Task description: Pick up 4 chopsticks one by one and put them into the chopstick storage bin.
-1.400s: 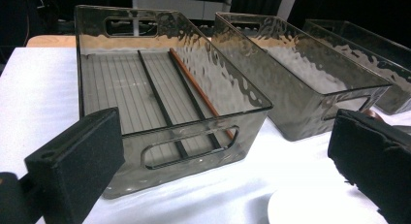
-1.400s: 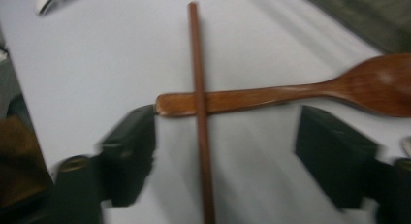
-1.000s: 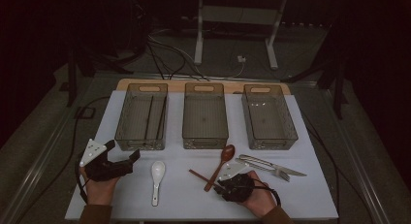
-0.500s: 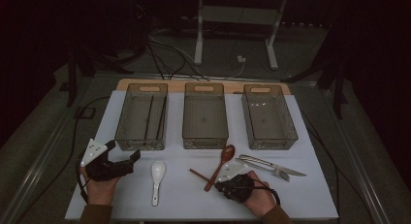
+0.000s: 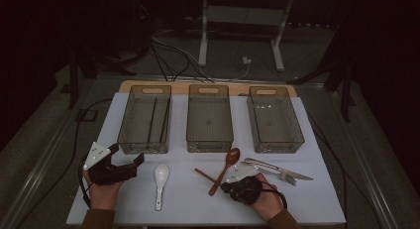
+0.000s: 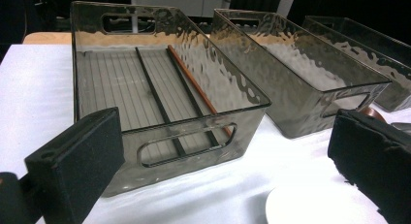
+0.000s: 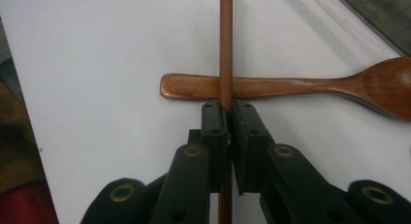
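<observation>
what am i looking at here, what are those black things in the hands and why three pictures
A person sits at a white table with a hand-held two-jaw gripper in each hand. One camera looks down from above; the other two ride on the grippers.

The right gripper is shut on a brown chopstick that lies across a wooden spoon. The left gripper is open and holds nothing.

Also on the table: three clear bins, the left bin already holding chopsticks, a white spoon, and a metal knife and fork.
</observation>
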Demonstrator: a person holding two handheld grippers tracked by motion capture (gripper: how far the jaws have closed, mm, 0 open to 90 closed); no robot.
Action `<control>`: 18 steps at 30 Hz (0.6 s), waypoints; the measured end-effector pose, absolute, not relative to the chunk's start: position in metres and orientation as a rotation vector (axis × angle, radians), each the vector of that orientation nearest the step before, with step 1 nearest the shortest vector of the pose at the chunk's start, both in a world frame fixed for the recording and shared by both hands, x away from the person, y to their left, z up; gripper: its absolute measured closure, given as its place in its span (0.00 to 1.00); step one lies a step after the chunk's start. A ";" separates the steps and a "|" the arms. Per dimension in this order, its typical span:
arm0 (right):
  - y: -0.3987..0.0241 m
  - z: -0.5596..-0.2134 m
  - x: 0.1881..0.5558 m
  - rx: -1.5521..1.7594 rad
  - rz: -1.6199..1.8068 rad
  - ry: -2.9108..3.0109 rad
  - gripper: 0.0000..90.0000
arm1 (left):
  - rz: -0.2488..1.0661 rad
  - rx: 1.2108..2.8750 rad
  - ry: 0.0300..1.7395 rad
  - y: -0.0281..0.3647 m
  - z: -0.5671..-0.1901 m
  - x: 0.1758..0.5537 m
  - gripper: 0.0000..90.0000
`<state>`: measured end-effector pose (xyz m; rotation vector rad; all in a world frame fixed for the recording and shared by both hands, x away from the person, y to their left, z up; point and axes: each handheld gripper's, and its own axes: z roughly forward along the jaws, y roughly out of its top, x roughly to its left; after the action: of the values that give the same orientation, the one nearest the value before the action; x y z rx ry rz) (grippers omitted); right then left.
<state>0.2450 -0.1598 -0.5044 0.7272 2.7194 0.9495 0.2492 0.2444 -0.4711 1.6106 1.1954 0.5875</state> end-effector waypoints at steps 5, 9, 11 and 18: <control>-0.161 -0.502 0.246 0.746 0.970 2.697 0.94 | 0.585 1.612 1.196 0.244 -0.472 0.249 0.01; -0.162 -0.499 0.247 0.753 0.986 2.676 0.94 | 0.587 1.613 1.193 0.244 -0.471 0.249 0.01; -0.163 -0.497 0.247 0.755 0.992 2.663 0.94 | 0.586 1.612 1.193 0.244 -0.471 0.249 0.01; -0.164 -0.490 0.250 0.774 1.028 2.624 0.94 | 0.584 1.614 1.196 0.243 -0.472 0.249 0.01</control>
<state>0.2504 -0.1643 -0.4904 0.7738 2.6244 1.0278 0.2487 0.2432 -0.4720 1.6135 1.1959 0.5837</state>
